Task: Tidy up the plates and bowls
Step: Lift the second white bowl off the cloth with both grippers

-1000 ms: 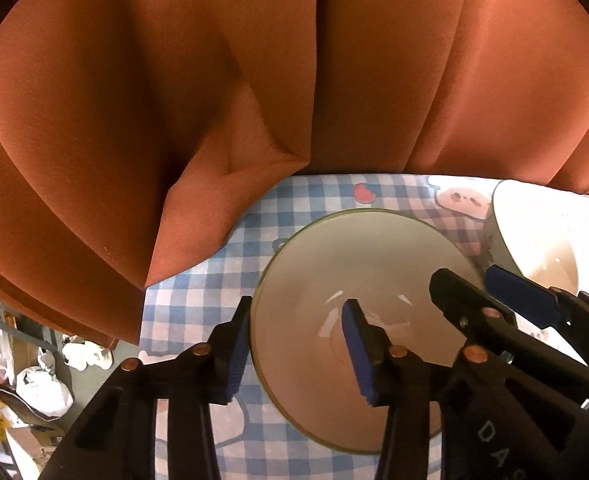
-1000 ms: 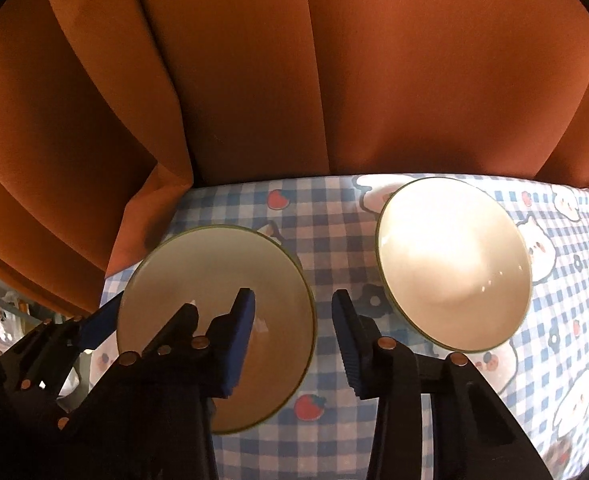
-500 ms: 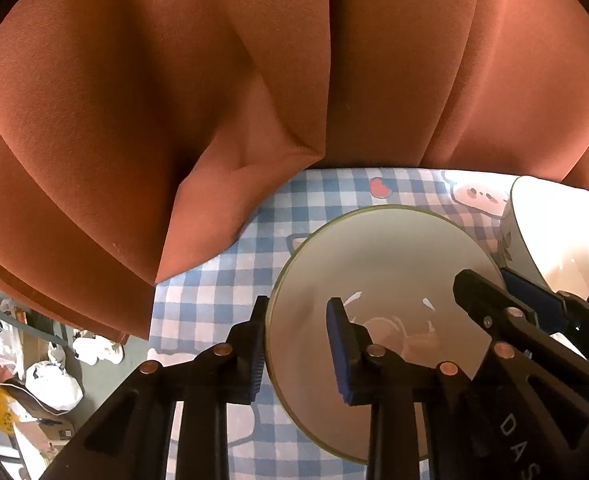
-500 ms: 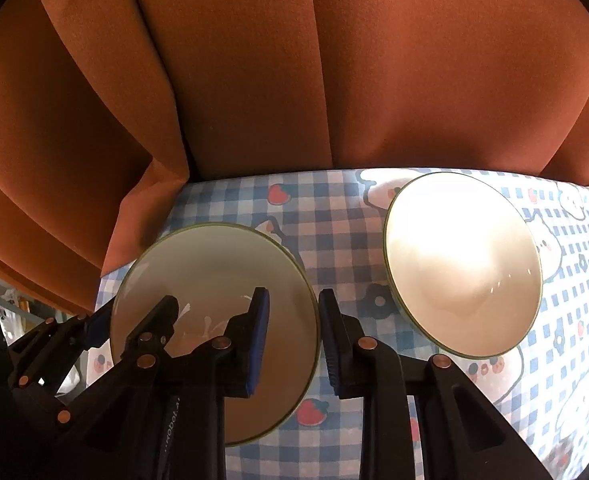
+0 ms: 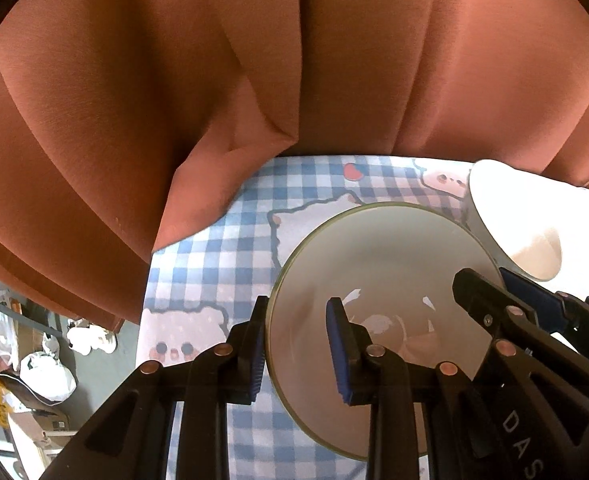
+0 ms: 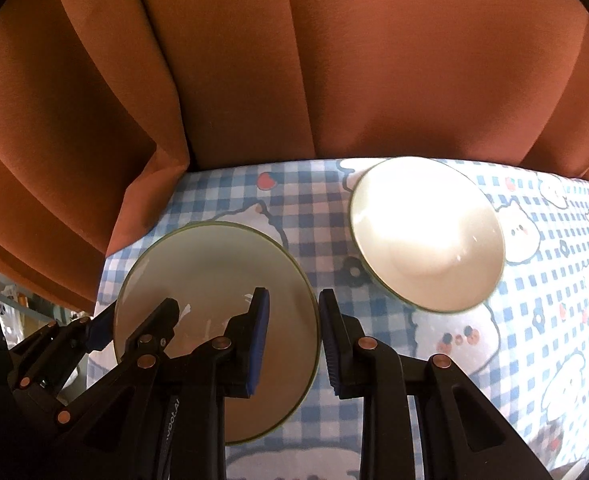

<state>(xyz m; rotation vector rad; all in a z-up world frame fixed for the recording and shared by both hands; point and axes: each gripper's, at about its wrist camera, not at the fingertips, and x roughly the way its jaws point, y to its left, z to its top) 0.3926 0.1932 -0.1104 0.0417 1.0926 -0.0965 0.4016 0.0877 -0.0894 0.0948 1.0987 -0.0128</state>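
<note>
Left wrist view first: it alone caught the floor clutter (image 5: 46,368), white bags and boxes down past the left claw's outer side, beyond the table edge. The right wrist view alone laid out the full second bowl (image 6: 428,236), bright under glare, sitting on the checked tablecloth (image 6: 534,320) ahead and to the right of the right claw, apart from the nearer bowl; the left view only caught its side wall (image 5: 514,220). Both views had the rust-orange curtain (image 5: 254,80) hanging behind the table.

Now the claws. The left claw (image 5: 298,348) straddled the left rim of the green-rimmed bowl (image 5: 382,280): outer blue pad just outside the rim, inner pad over the bowl's inside. The jaws stood partly spread, a gap showing on both sides of the rim, and I could not tell that either pad actually pressed it. The right claw (image 6: 294,332) did the same on the opposite rim of that bowl (image 6: 214,280), its left pad over the bowl's inside, its right pad outside above the cloth, jaws narrowed but with daylight between pad and rim. Each view showed the other claw reaching in from the side: the right claw's fingers (image 5: 490,312) and the left claw's fingers (image 6: 150,320). The bowl sat on the table near the curtain-side corner.
</note>
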